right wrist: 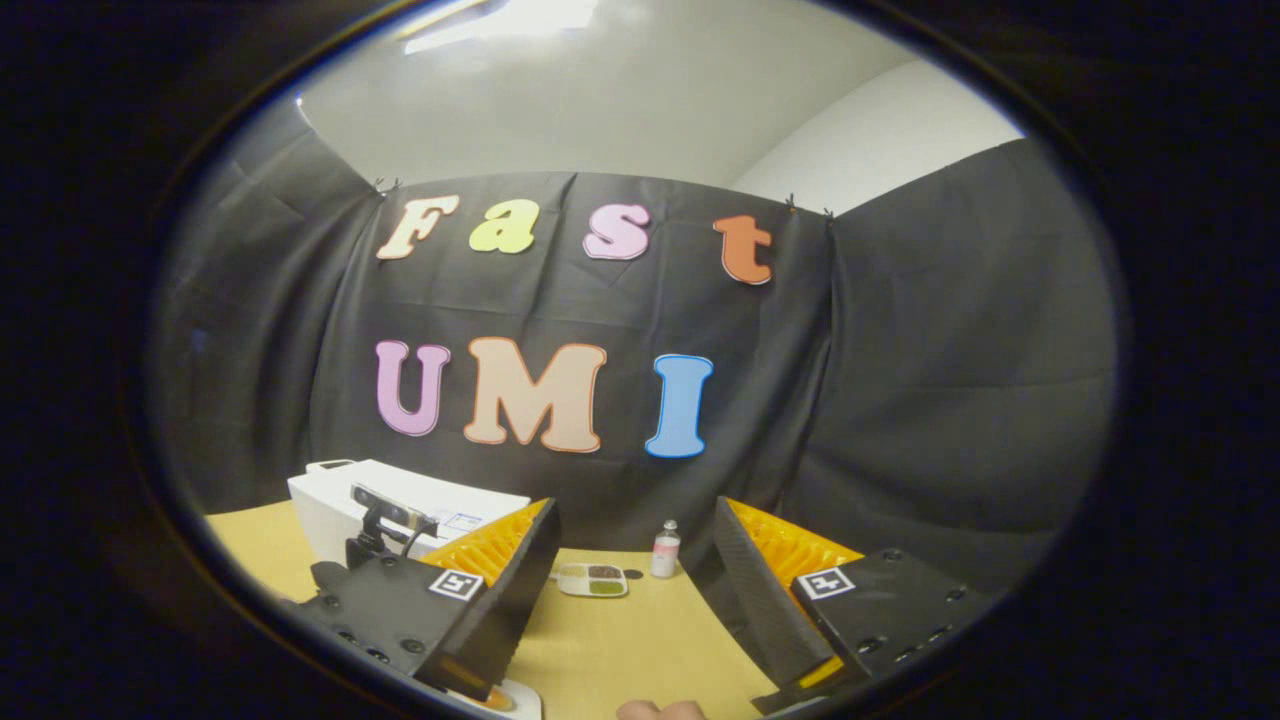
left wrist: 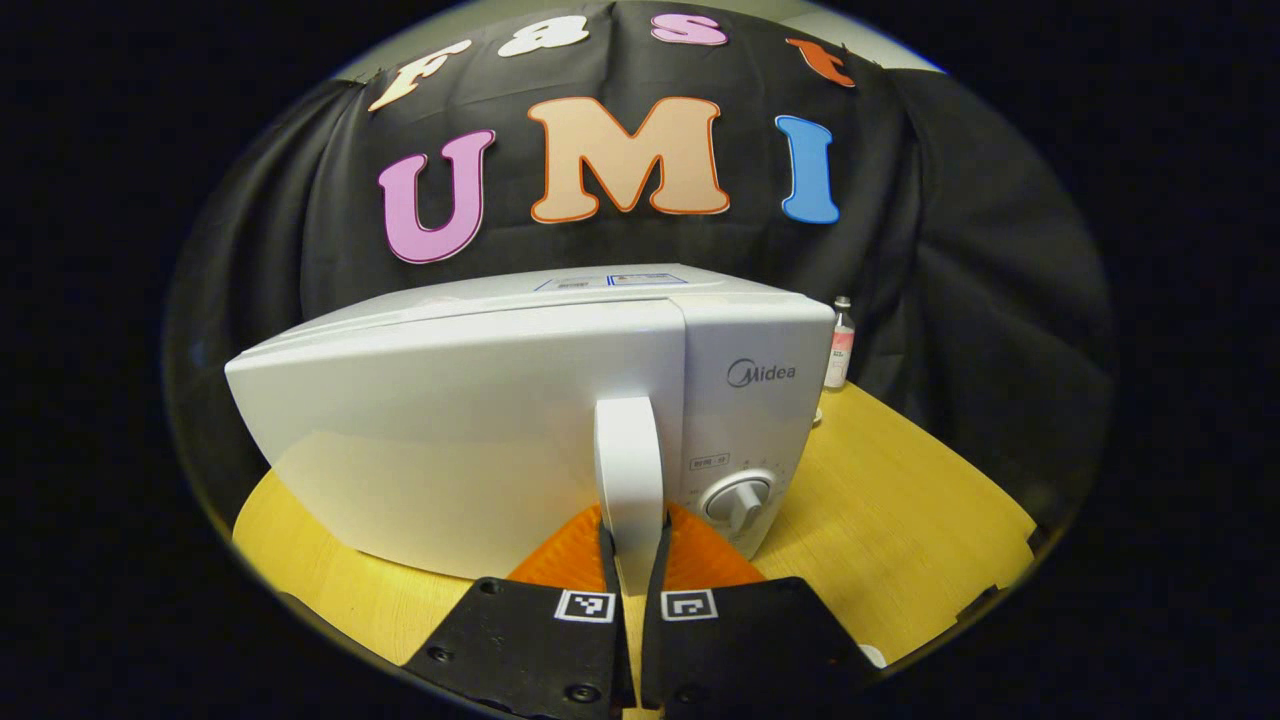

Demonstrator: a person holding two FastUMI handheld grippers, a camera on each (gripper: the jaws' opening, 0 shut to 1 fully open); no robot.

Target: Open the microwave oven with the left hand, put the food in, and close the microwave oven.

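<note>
The white microwave (left wrist: 470, 420) stands on a yellow wooden table (left wrist: 900, 500). Its door looks closed against the body. My left gripper (left wrist: 635, 525) is shut on the upright white door handle (left wrist: 628, 450), one finger on each side of it. In the right gripper view the microwave (right wrist: 330, 505) sits far left, with the left gripper (right wrist: 385, 525) in front of it. A small compartment tray of food (right wrist: 592, 580) lies on the table (right wrist: 620, 640). My right gripper (right wrist: 635, 520) hangs open above the table, near the tray and holding nothing.
A small bottle (left wrist: 839, 345) (right wrist: 665, 550) stands at the back, right of the microwave. The control knob (left wrist: 740, 497) is right of the handle. Black cloth walls close off the back and sides. A hand (right wrist: 660, 710) shows at the bottom edge.
</note>
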